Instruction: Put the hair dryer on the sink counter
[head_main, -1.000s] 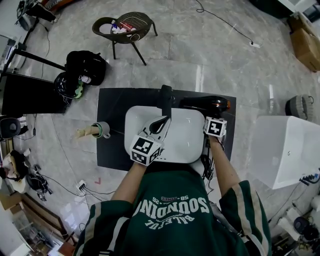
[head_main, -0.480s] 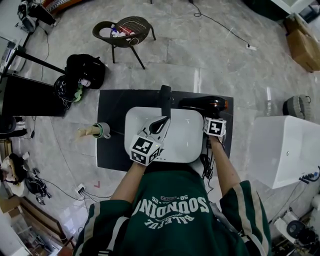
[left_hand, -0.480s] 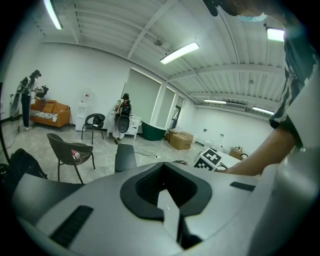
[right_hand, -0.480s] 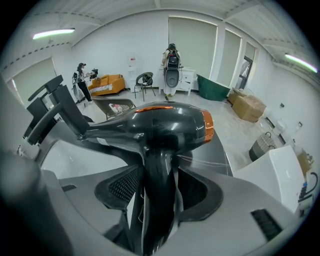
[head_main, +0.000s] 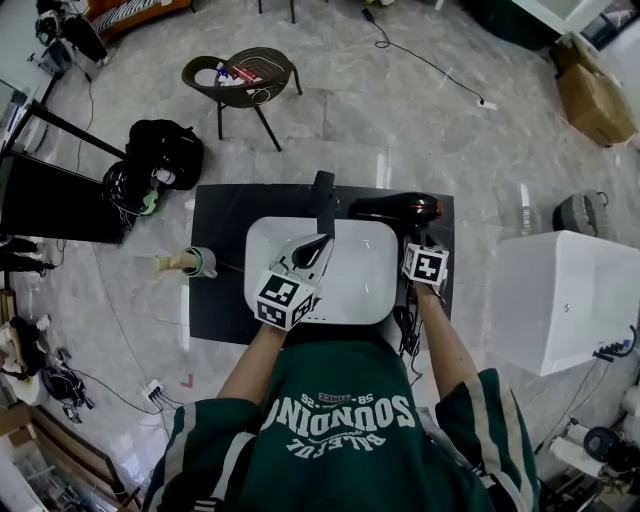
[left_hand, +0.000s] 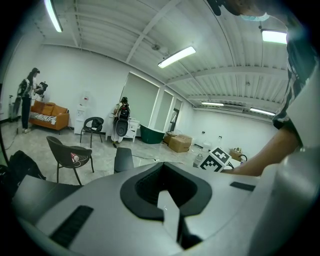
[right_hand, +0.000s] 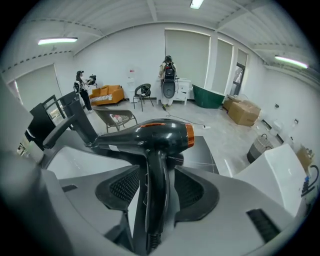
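Dark counter (head_main: 225, 215) round white sink (head_main: 350, 295) — hair dryer (right_hand: 150, 134) lies on counter, handle between right hand-held gripper (right_hand: 156, 176) jaws, spread wide, not pinching. Left hand-held gripper (head_main: 318, 243) over sink — jaws together, empty.

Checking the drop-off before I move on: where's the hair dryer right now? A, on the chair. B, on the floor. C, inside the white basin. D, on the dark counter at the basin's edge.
D: the hair dryer lies on the dark counter at the far right corner of the white basin, not inside it.
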